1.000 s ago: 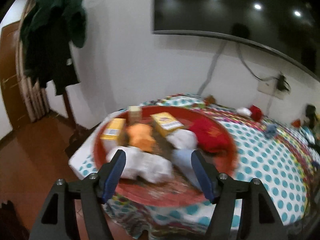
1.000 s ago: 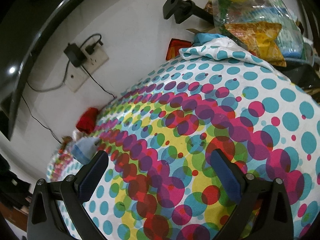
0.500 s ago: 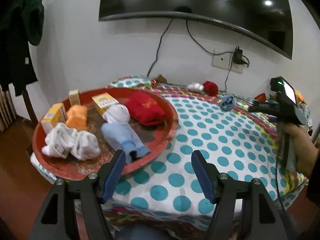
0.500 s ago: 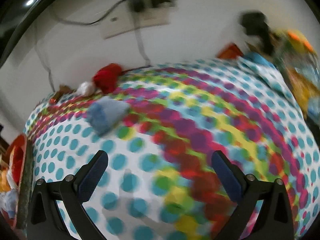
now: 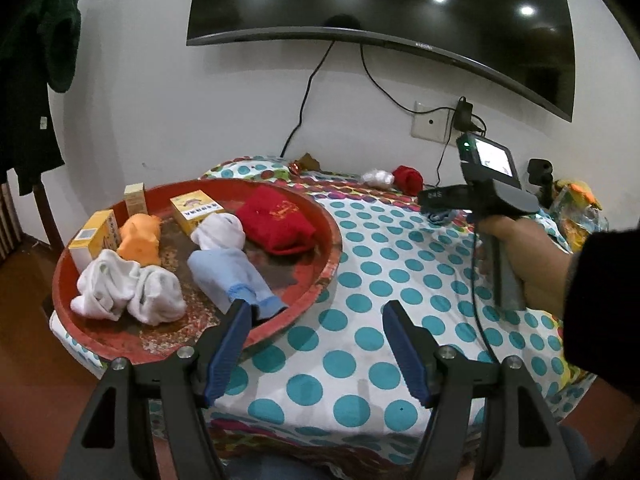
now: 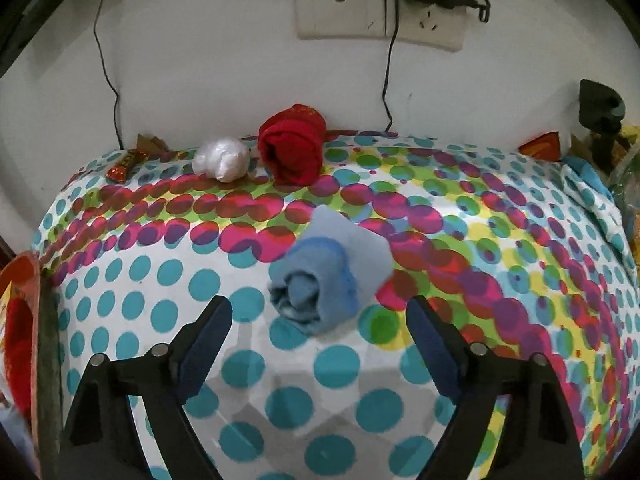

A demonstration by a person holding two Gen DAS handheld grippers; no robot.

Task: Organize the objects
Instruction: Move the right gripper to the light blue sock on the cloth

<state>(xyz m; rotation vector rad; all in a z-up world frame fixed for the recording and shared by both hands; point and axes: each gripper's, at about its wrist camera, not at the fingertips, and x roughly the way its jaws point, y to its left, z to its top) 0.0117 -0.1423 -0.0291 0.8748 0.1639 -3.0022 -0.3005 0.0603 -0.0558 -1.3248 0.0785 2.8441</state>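
Note:
A round red tray at the table's left holds white socks, a light blue sock, a red cloth, an orange item and small yellow boxes. My left gripper is open and empty above the tray's near right rim. My right gripper is open and empty just short of a rolled light blue sock on the dotted tablecloth. Behind it lie a rolled red sock and a white bundle. In the left wrist view my right gripper's body hides its fingers.
A wall with a socket, cables and a TV stands right behind the table. Bags and a black mount crowd the far right. A small red wrapper lies at the back left. The tray's rim shows at left.
My right gripper has swung left and closer to the rolled blue sock, now centred before it. My left gripper has pulled back and turned right, away from the tray's contents.

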